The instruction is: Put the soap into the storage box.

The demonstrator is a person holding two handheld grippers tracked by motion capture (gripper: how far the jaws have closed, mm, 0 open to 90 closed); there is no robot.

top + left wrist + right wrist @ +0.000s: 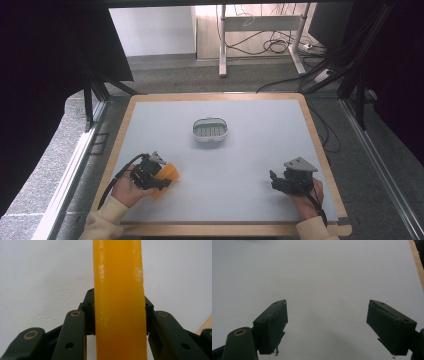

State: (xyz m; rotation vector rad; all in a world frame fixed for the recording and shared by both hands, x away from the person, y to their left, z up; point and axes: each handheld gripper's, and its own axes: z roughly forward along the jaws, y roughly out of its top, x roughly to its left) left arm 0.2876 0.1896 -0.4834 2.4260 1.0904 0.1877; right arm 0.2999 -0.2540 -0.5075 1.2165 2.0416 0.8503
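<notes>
An orange bar of soap [168,178] lies near the table's front left, and my left gripper [161,181] is shut on it. In the left gripper view the soap bar [118,302] stands on edge between the two black jaws, pinched on both flat sides. A white soap dish [211,129] with a slotted bottom sits at the middle of the grey mat. My right gripper [274,181] rests at the front right, held by a hand. Seen from the right gripper view, the right gripper [337,327] is open over bare mat with nothing between its fingers.
The grey mat [250,150] covers a wooden-edged table [320,145]. Beyond the far edge are the floor, a desk frame [260,30] and loose cables [272,47]. Black frame posts stand at both sides.
</notes>
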